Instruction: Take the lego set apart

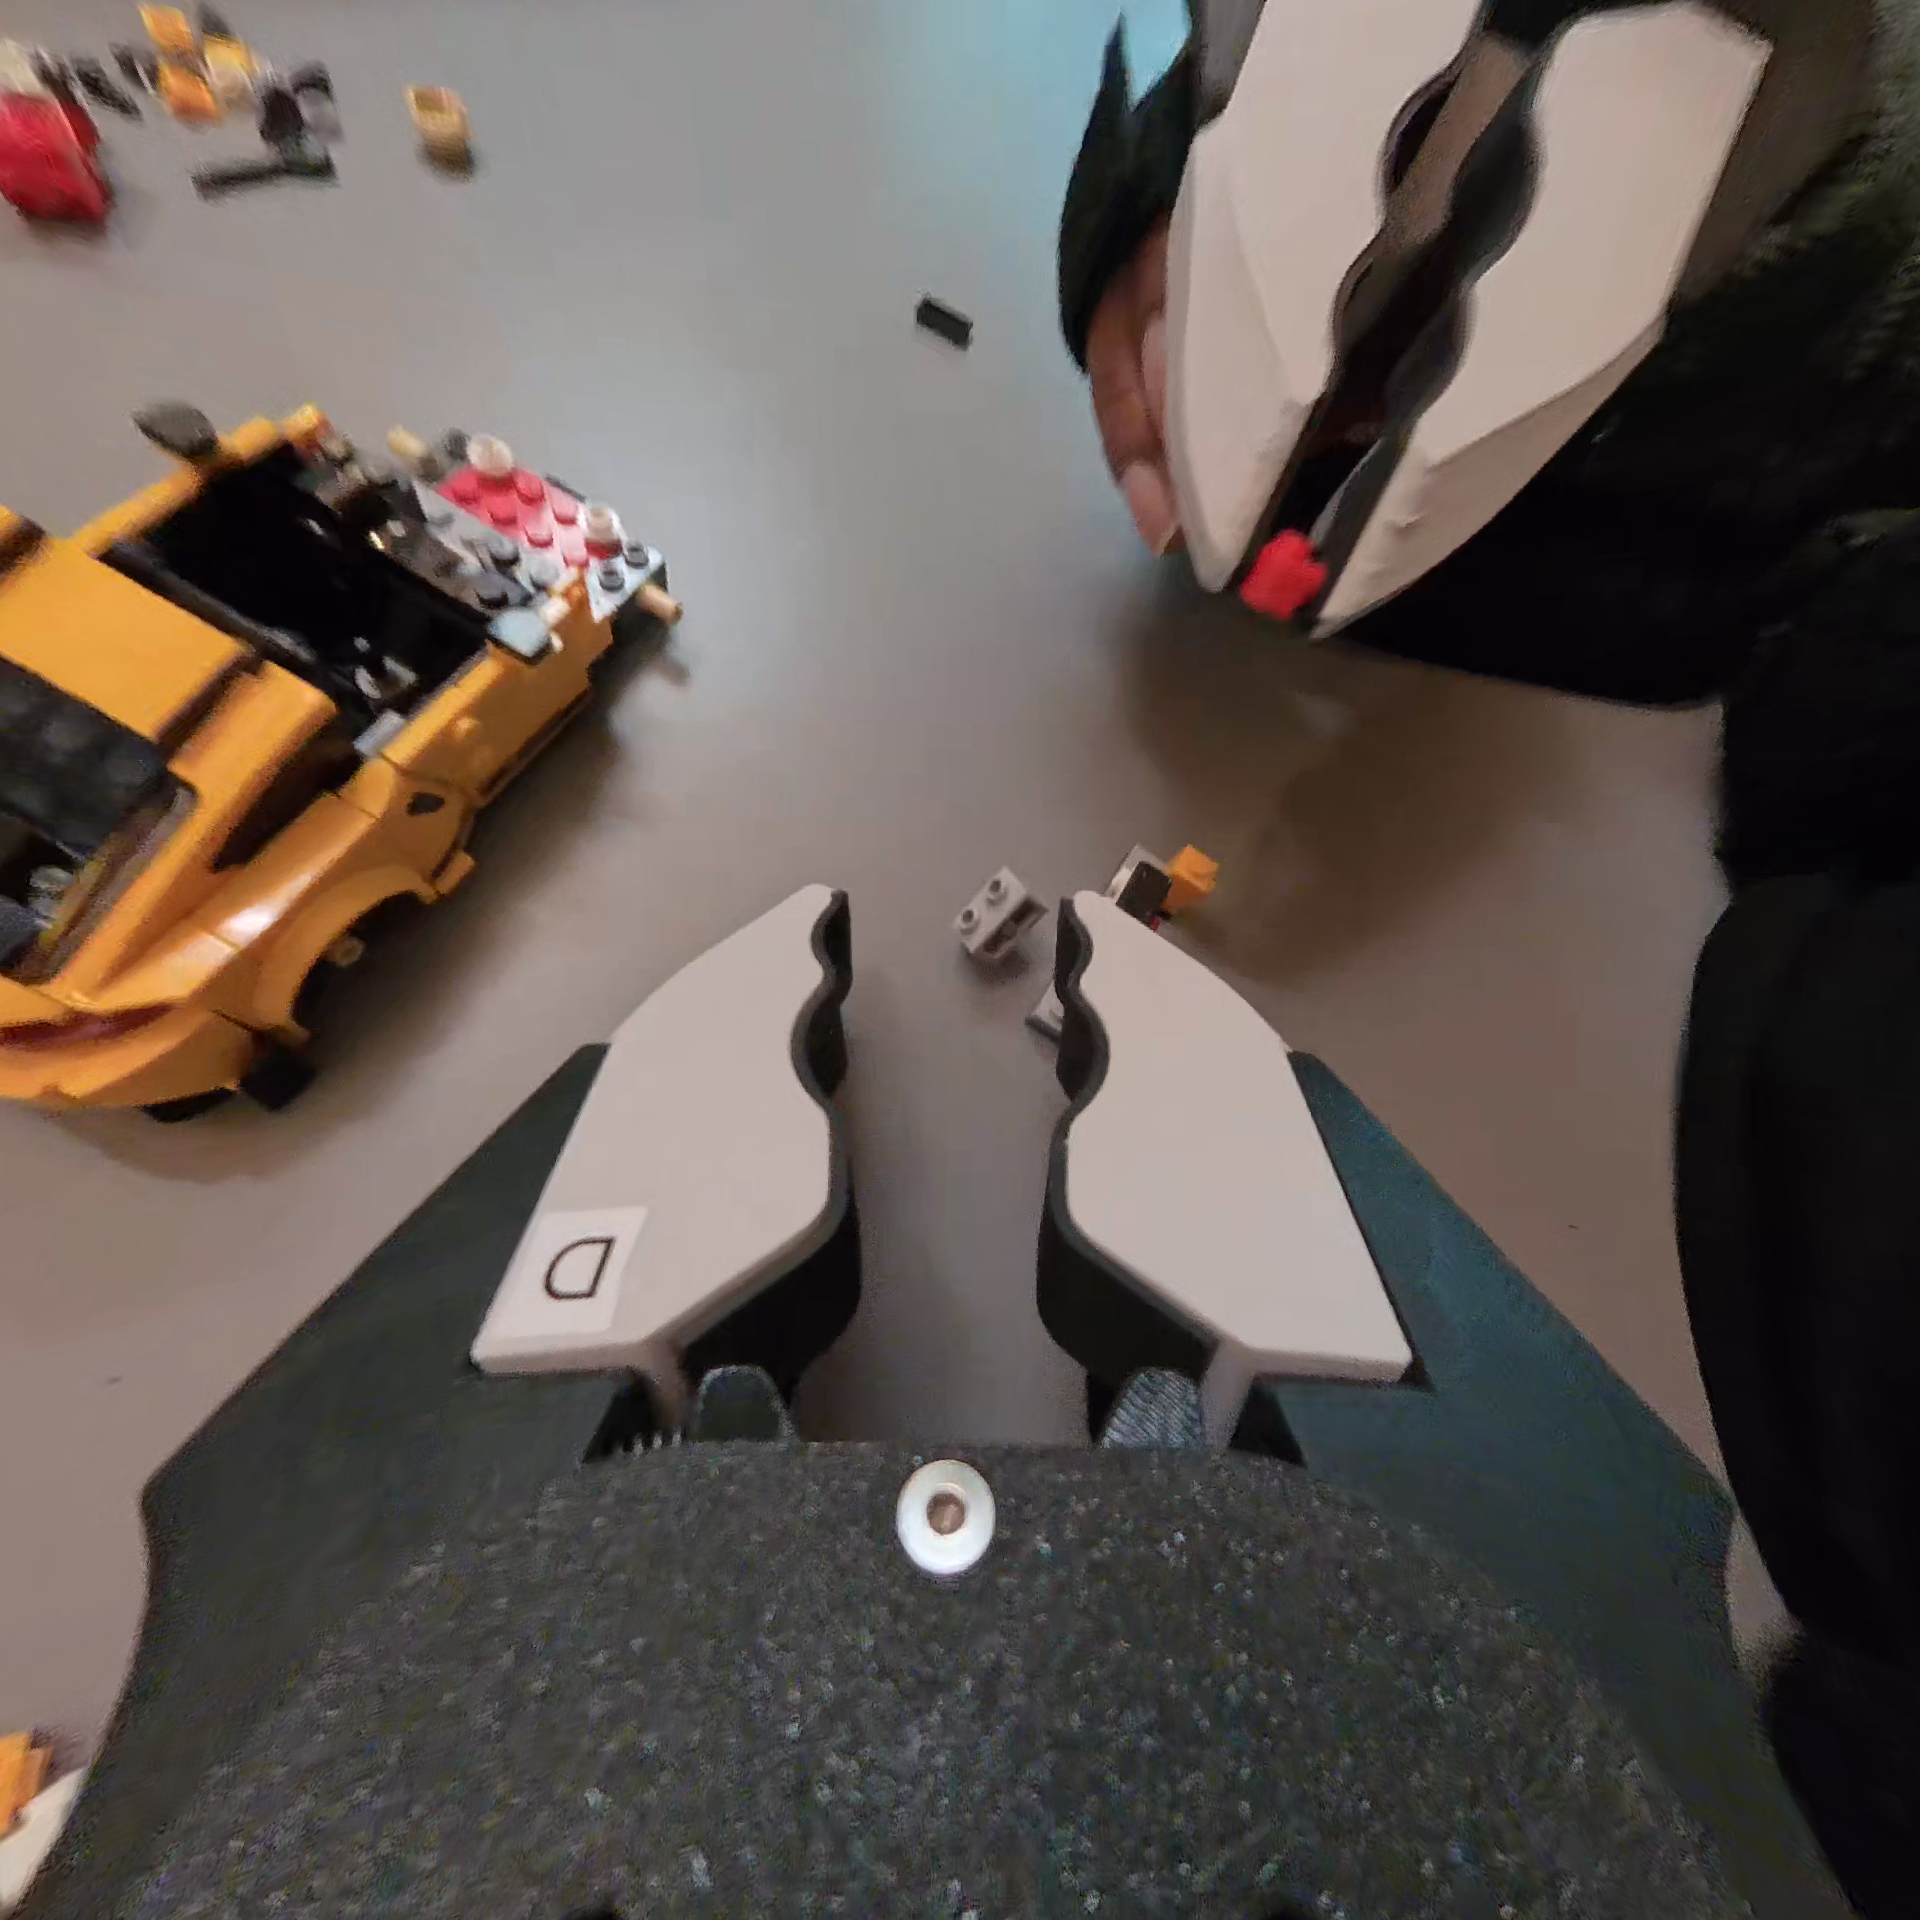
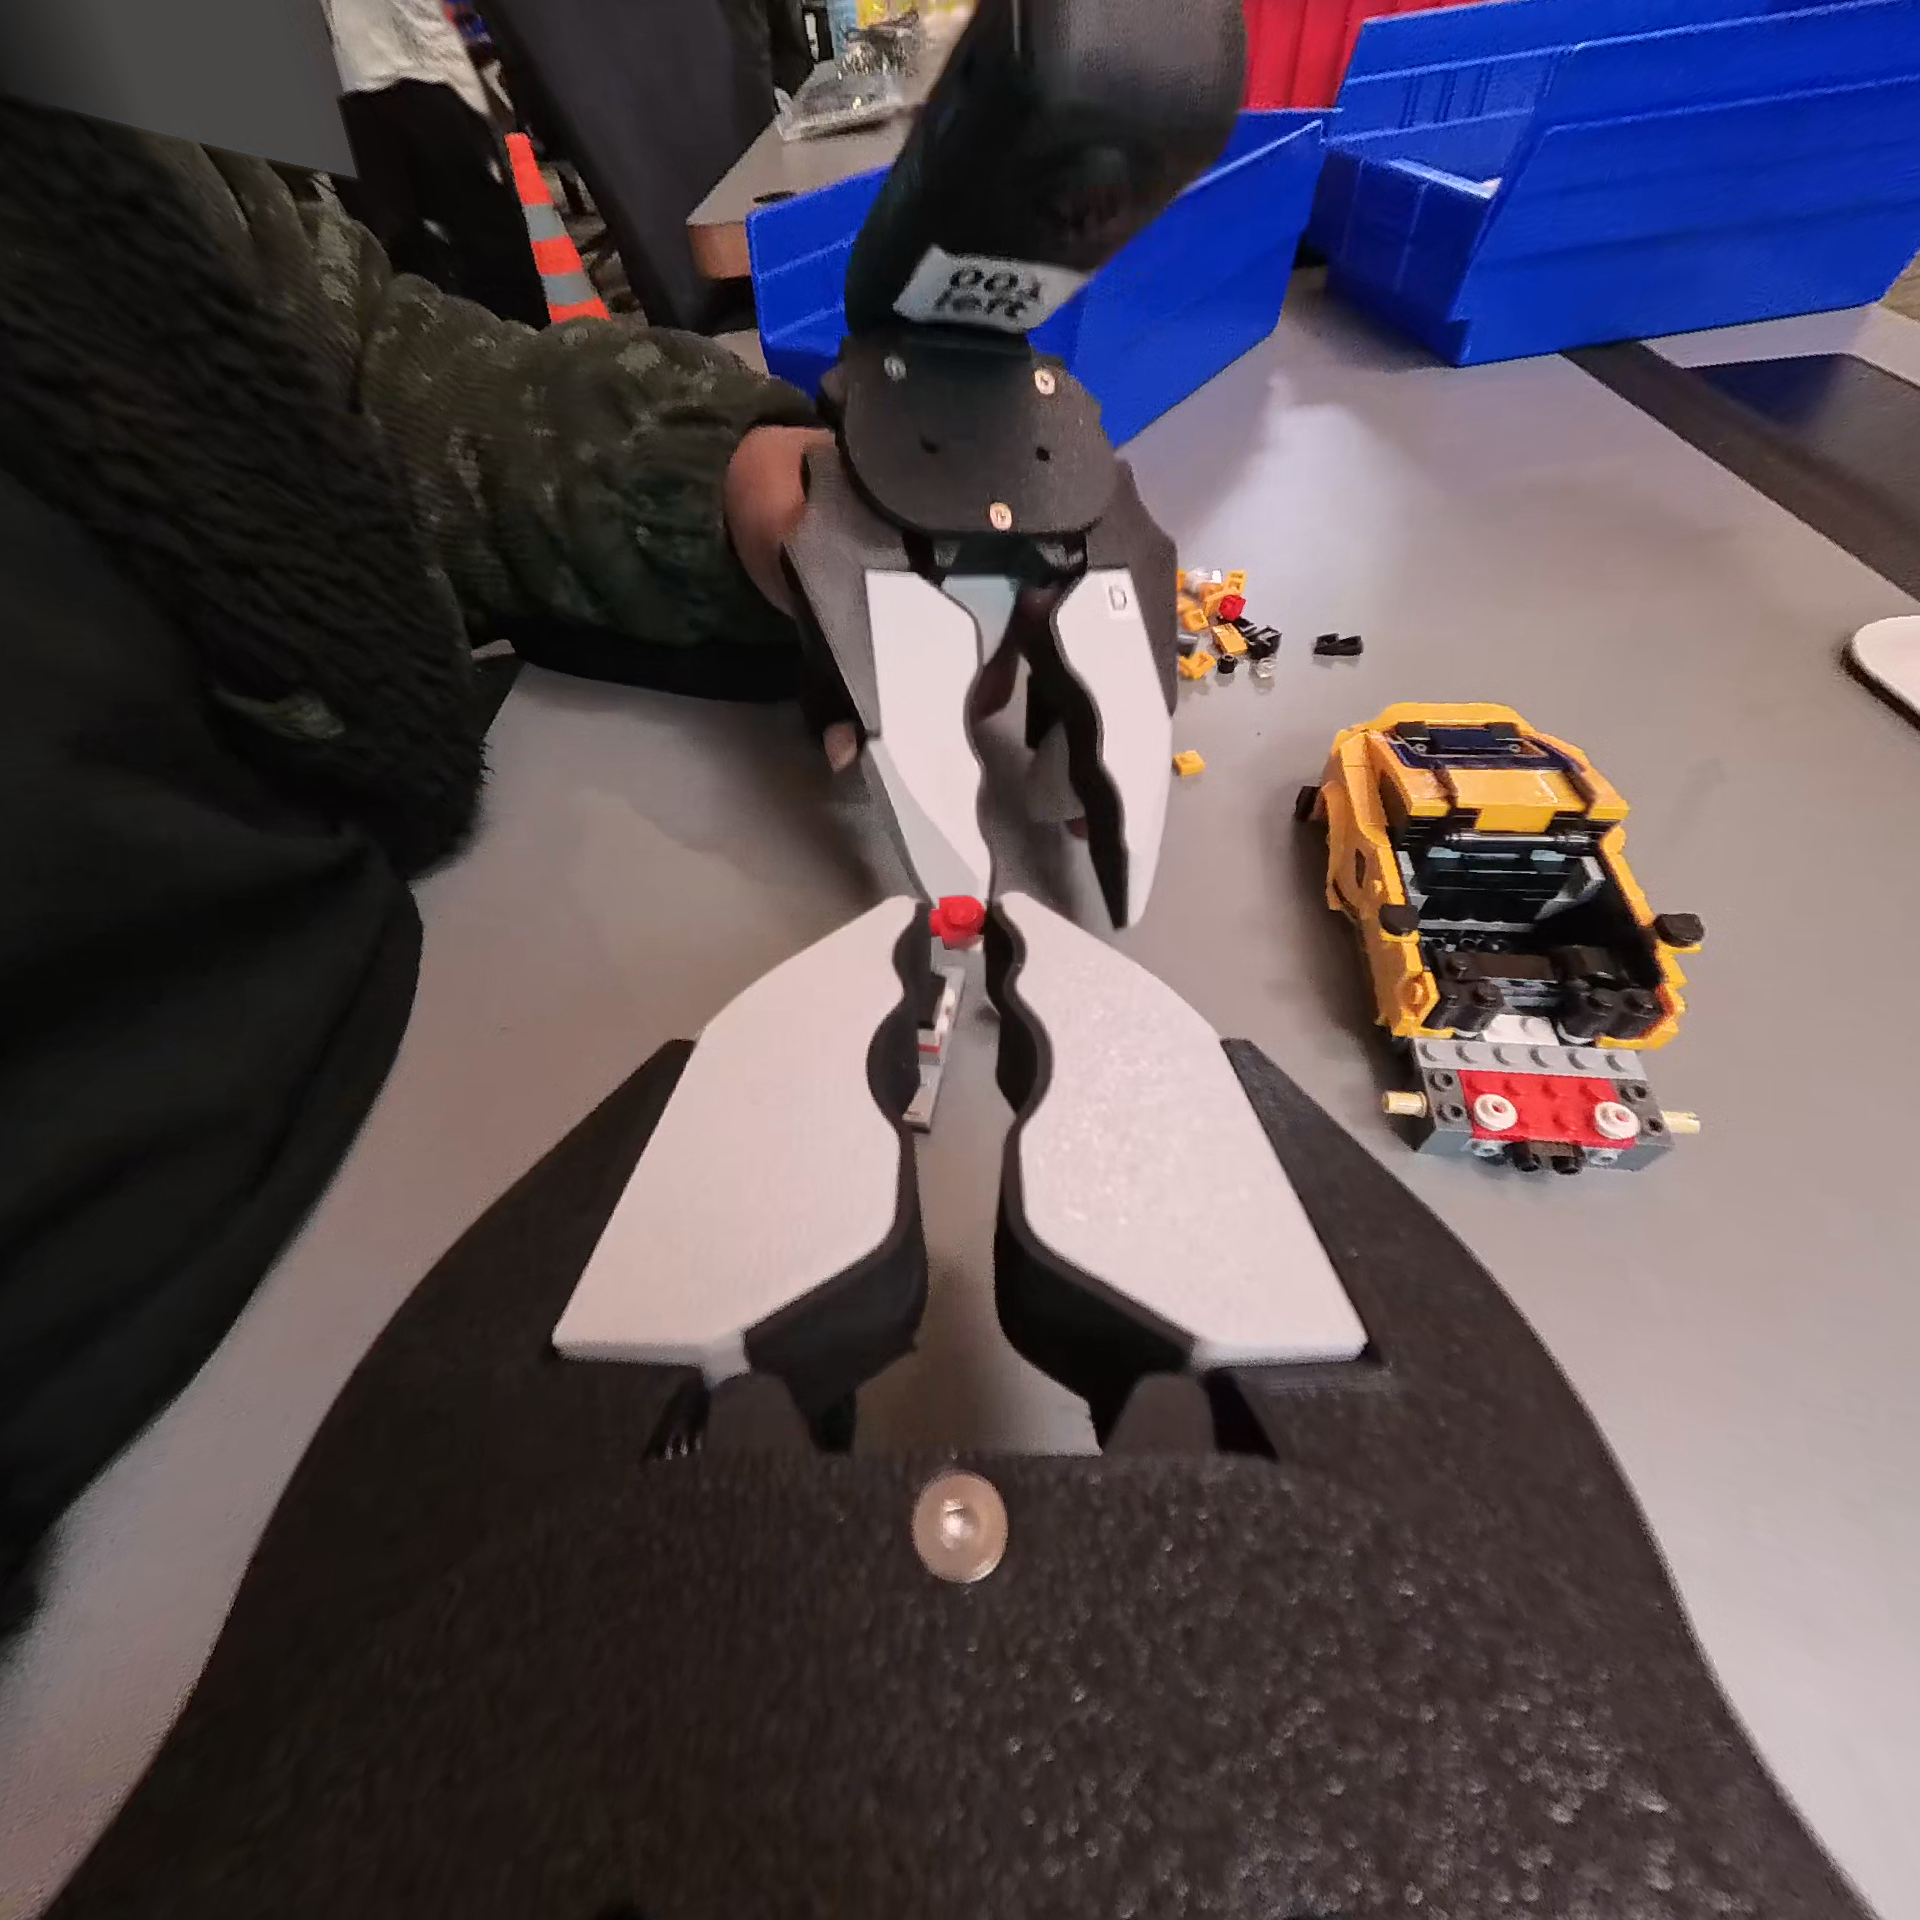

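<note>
A yellow lego car [image 1: 260, 748] with its roof off stands on the grey table [image 1: 779, 260]; a red plate [image 1: 499, 509] shows at its stripped end. It also shows in the right wrist view [image 2: 1496, 914]. My right gripper [image 2: 958, 909] is shut on a small red piece [image 2: 956, 920], held above the table; the left wrist view shows it too [image 1: 1283, 582]. My left gripper [image 1: 956, 935] is open and empty, low over a loose grey brick [image 1: 1000, 920]. In the right wrist view the left gripper [image 2: 1039, 904] is tip to tip with the right one.
An orange-and-black piece [image 1: 1164, 883] lies by the left gripper's right finger. A grey-white piece [image 2: 940, 1029] lies under the right gripper. Loose pieces lie in a pile [image 2: 1221, 623], with one black piece [image 2: 1337, 644] apart. Blue bins [image 2: 1558, 187] stand at the back. A dark sleeve [image 2: 312, 468] fills the left. Some 7 cm of space lies between my two pairs of fingers. The left tips stand about 10 cm off the red plate [image 1: 499, 509]. The right camera catches it too, in the right wrist view [image 2: 1564, 1093].
</note>
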Motion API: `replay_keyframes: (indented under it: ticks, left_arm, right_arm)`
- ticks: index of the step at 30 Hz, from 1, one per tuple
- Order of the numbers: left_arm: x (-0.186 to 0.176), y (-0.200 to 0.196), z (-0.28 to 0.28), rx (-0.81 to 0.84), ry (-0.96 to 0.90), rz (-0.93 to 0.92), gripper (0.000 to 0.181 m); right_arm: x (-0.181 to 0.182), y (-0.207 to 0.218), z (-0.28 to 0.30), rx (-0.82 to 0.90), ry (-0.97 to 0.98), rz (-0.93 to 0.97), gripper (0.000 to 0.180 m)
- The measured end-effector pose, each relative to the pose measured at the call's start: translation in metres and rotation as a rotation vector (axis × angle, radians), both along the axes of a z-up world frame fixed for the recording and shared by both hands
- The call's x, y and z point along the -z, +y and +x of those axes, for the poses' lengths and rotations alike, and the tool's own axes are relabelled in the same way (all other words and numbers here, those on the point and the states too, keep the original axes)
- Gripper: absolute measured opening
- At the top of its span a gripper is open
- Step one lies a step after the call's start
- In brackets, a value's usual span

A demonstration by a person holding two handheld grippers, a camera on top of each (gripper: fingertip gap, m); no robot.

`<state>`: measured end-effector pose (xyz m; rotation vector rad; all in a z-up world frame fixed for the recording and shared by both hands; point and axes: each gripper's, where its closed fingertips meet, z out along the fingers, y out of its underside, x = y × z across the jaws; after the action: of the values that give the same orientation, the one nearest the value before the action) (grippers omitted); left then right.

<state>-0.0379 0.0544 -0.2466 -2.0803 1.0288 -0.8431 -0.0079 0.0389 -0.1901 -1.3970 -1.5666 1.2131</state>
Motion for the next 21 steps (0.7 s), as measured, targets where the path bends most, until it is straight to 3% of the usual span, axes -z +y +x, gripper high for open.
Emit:
replay_keyframes:
  ticks: [2, 4, 8, 12, 15, 18, 21]
  left_arm:
    - [-0.013, -0.002, -0.001, 0.028, -0.039, 0.046, 0.038]
    - [-0.026, -0.017, 0.004, 0.11, -0.127, 0.017, 0.024]
    - [-0.055, -0.026, 0.017, 0.116, -0.429, -0.209, 0.024]
    - [-0.062, -0.028, 0.026, 0.1, -0.564, -0.403, 0.025]
    - [-0.057, -0.029, 0.031, 0.085, -0.581, -0.494, 0.013]
    - [-0.059, -0.024, 0.023, 0.068, -0.574, -0.471, 0.006]
    - [-0.051, 0.002, -0.018, -0.057, -0.356, -0.24, 0.006]
  right_arm:
    - [0.001, 0.0, -0.001, 0.009, -0.002, 0.035, 0.009]
    - [0.0, 0.0, -0.003, 0.025, 0.002, 0.109, 0.01]
    - [0.002, -0.008, -0.007, 0.017, 0.004, 0.303, 0.01]
    - [0.001, -0.012, -0.013, 0.024, 0.008, 0.405, 0.01]
    - [0.001, -0.011, -0.013, 0.034, 0.007, 0.43, 0.01]
    - [-0.001, -0.005, -0.013, 0.068, 0.015, 0.424, 0.01]
    - [0.002, 0.007, -0.009, 0.114, -0.013, 0.396, 0.014]
